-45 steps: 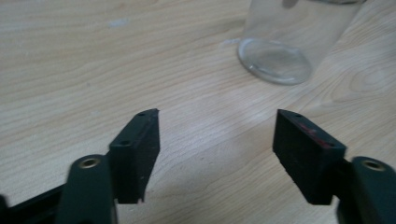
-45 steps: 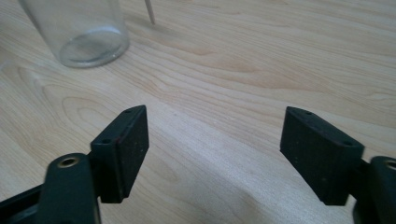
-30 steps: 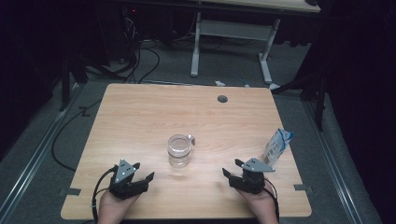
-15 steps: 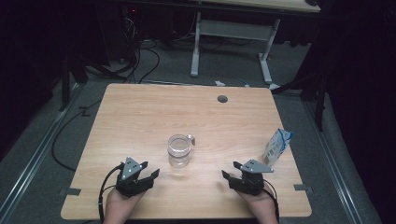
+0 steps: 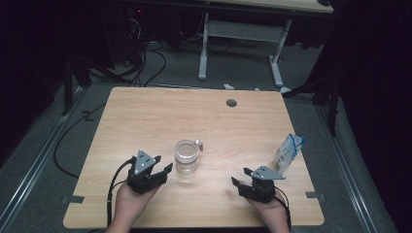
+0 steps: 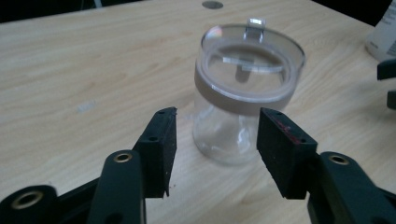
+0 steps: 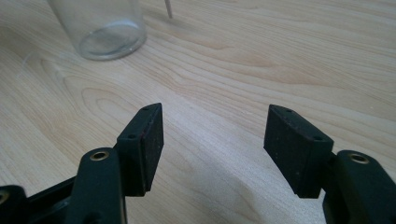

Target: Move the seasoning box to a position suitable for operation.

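- High view takes in the wooden table [image 5: 145, 121], the largest thing in sight, with a small round grommet [image 5: 231, 103] set into it toward 12 o'clock.
- At the table's middle stands the glass jar [image 5: 186, 156], upright with a clear lid on top; the left gripper view shows a brownish band under that lid.
- Toward 4 o'clock from the jar, near the table's edge, a blue-and-white carton [image 5: 288, 152] stands well apart from it.
- Just beside the jar at its 8 o'clock is the left gripper [image 5: 165, 170]; its jaws have just been closing, yet they are apart, the jar beyond their tips and untouched.
- At 5 o'clock from the jar sits the right gripper [image 5: 239, 178], jaws spread over bare wood.
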`<state>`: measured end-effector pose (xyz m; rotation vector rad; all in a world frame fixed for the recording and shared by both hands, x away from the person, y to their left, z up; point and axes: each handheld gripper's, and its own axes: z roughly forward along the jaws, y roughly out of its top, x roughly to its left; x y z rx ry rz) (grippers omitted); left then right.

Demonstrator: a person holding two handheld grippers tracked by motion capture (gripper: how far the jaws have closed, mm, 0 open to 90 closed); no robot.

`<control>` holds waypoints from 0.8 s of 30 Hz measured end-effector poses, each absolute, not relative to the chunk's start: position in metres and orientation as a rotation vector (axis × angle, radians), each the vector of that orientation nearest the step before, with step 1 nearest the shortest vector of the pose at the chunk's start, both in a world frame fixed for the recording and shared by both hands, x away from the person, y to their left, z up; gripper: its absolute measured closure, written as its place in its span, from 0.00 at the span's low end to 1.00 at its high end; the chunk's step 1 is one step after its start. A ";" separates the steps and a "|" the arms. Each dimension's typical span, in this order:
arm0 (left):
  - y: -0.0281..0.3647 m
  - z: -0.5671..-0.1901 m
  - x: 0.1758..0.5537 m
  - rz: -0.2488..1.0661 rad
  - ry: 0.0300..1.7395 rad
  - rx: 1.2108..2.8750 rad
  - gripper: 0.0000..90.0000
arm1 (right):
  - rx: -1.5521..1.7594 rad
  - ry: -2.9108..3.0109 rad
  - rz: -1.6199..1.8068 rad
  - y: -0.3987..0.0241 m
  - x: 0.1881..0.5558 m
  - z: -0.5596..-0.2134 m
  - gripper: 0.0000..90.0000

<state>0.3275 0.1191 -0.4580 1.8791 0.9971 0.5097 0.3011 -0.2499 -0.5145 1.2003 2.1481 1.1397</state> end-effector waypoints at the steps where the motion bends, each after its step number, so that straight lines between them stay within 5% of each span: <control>1: 0.119 -0.455 0.329 0.512 0.998 1.866 0.57 | 1.204 2.148 1.137 -0.250 0.301 -0.515 0.42; 8: 0.109 -0.444 0.345 0.497 0.988 1.848 0.64 | 1.210 2.150 1.138 -0.249 0.302 -0.515 0.42; 24: 0.072 -0.429 0.384 0.493 0.957 1.889 0.62 | 1.223 2.142 1.143 -0.252 0.304 -0.515 0.42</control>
